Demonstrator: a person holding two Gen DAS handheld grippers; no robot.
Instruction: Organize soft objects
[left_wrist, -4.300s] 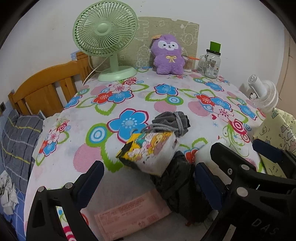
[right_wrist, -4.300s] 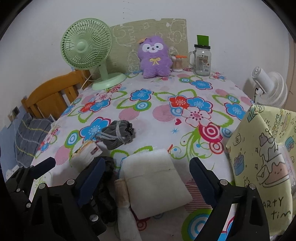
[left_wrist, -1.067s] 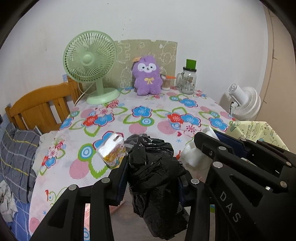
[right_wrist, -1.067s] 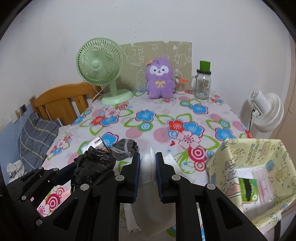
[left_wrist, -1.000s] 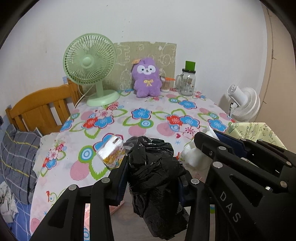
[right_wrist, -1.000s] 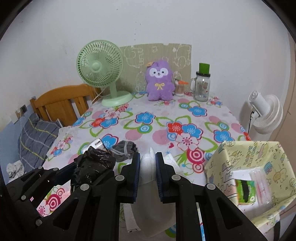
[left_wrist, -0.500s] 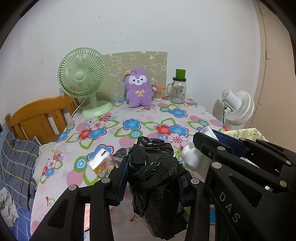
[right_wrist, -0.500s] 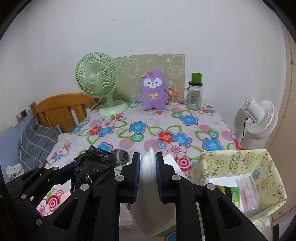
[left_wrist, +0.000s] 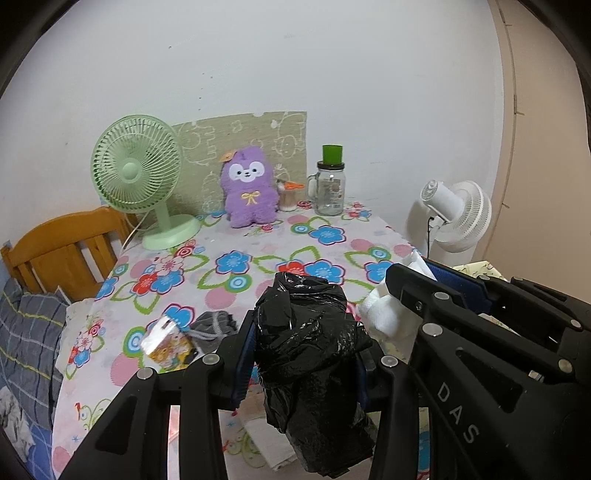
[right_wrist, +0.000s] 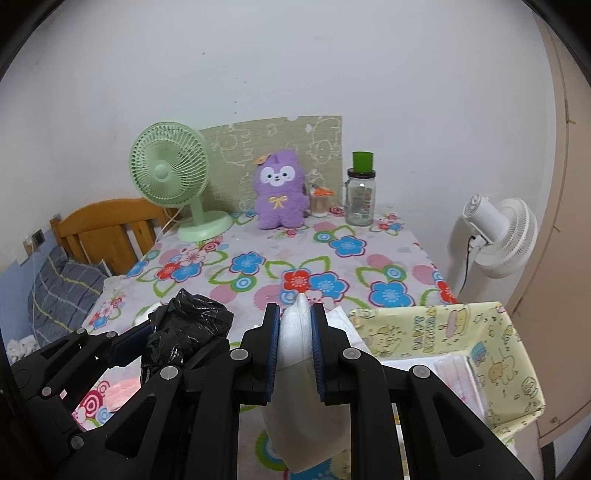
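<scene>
Soft stuff status: crumpled black plastic bag (left_wrist: 310, 354) is clamped in my left tool (left_wrist: 301, 354), lifted clear of the flower-print desk (left_wrist: 258, 258). My right tool (right_wrist: 294, 347) is clenched hard on a folded white cloth pad (right_wrist: 295, 325), also off the desk, most of it hanging below the pads.

Handling read, black bag: looks very light, limp, glossy film. Likely slippery, and it compresses to almost nothing, so the grip only holds because the wad is bunched thick between the pads. Lower half dangles free. I'd keep hold mid-wad, not at a loose flap, or it could slide out.

White pad: soft, squashes flat, probably light. Fabric surface should give decent friction. Held near its top edge; the hanging part will swing and may catch on a rim.

Neither looks fragile. No crush risk, so firm squeeze is fine.

Probable destination: yellow cartoon-print fabric bin (right_wrist: 436, 332) just right of the desk edge, already holding some packets. Walls look floppy, so I'd release from above rather than push in.

Left on the desk: grey knit bundle (left_wrist: 214, 328), small cartoon-print packet (left_wrist: 166, 343). For the grey bundle I'd grab across the middle; the packet's shiny wrapper may slip.
</scene>
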